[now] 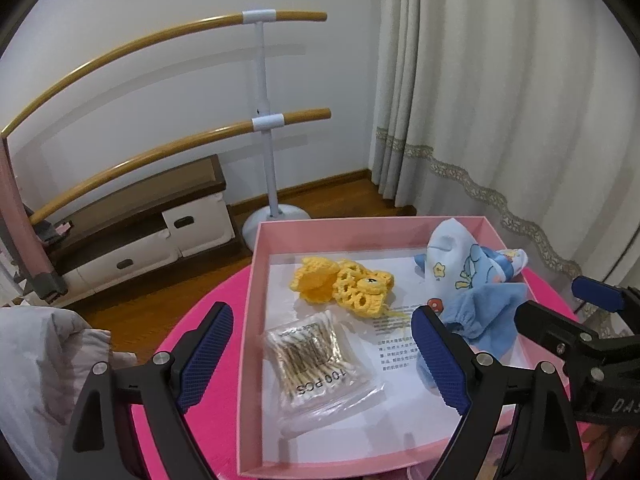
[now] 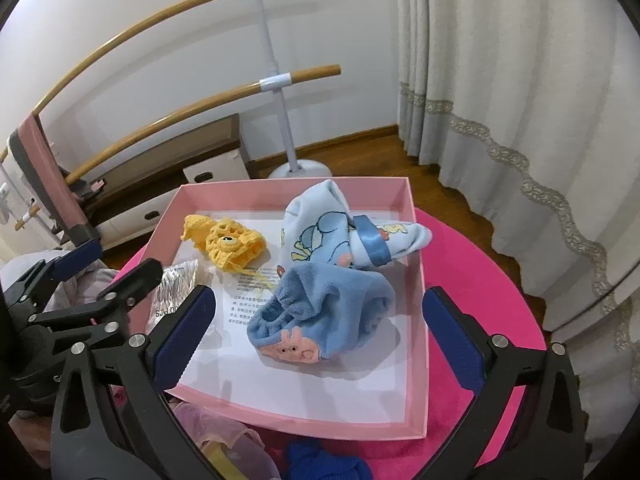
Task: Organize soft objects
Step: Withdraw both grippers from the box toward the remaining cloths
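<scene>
A pink box (image 1: 256, 280) (image 2: 416, 280) sits on a round pink table (image 1: 192, 420) (image 2: 472, 264). Inside lie a yellow crochet piece (image 1: 344, 284) (image 2: 228, 244), a bag of cotton swabs (image 1: 312, 360) (image 2: 172, 284), a light blue printed cloth (image 1: 472, 264) (image 2: 332, 232) and a blue plush slipper (image 1: 480, 312) (image 2: 324, 320). My left gripper (image 1: 324, 360) is open above the swab bag. My right gripper (image 2: 320, 340) is open around the blue slipper without touching it; it also shows in the left wrist view (image 1: 560, 320).
A wooden ballet barre on a white stand (image 1: 264, 120) (image 2: 280, 80) and a low dark cabinet (image 1: 140, 216) stand behind. Curtains (image 1: 500, 100) hang at right. Grey fabric (image 1: 36, 380) lies at left; pink and blue soft items (image 2: 320, 460) lie in front of the box.
</scene>
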`<state>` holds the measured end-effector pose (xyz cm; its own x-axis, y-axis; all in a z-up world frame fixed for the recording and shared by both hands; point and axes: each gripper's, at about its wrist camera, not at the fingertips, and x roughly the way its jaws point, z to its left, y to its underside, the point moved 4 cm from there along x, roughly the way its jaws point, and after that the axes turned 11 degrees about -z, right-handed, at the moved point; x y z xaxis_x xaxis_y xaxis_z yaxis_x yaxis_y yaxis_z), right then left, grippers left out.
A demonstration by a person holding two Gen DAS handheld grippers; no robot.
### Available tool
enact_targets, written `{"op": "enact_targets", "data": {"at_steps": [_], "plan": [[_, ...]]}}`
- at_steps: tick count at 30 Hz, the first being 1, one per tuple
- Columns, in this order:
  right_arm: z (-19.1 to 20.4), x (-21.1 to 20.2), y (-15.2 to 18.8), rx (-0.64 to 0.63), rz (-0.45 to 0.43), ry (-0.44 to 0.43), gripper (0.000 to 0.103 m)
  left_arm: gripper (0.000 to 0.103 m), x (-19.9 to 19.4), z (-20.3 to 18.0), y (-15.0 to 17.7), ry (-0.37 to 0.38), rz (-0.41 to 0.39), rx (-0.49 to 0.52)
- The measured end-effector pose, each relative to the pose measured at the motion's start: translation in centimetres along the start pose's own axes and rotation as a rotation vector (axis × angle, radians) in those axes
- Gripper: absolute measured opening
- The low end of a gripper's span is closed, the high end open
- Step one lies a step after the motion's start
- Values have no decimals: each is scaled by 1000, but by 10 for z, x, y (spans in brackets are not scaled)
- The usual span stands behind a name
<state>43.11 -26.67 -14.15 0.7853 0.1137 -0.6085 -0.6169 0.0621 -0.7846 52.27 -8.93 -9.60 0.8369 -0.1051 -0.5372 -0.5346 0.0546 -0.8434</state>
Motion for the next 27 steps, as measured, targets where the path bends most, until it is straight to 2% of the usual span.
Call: {"op": "enact_targets", "data": {"at_steps": [10, 14, 19, 21, 27], "plan": [[4, -46, 0, 26, -88, 2, 103, 90, -66, 7, 6, -32, -67, 15], [7, -74, 4, 32, -139, 0, 103, 97, -100, 5, 15, -31, -113, 27], [10, -108, 11, 29, -193, 2, 103, 99, -146, 1, 28, -22, -163, 40], [12, -125, 13, 26, -220, -2, 103, 103, -163, 0, 32, -20, -182, 39], [23, -170, 23, 11, -290, -19, 103, 103, -212, -4, 41, -46, -231, 38]]}}
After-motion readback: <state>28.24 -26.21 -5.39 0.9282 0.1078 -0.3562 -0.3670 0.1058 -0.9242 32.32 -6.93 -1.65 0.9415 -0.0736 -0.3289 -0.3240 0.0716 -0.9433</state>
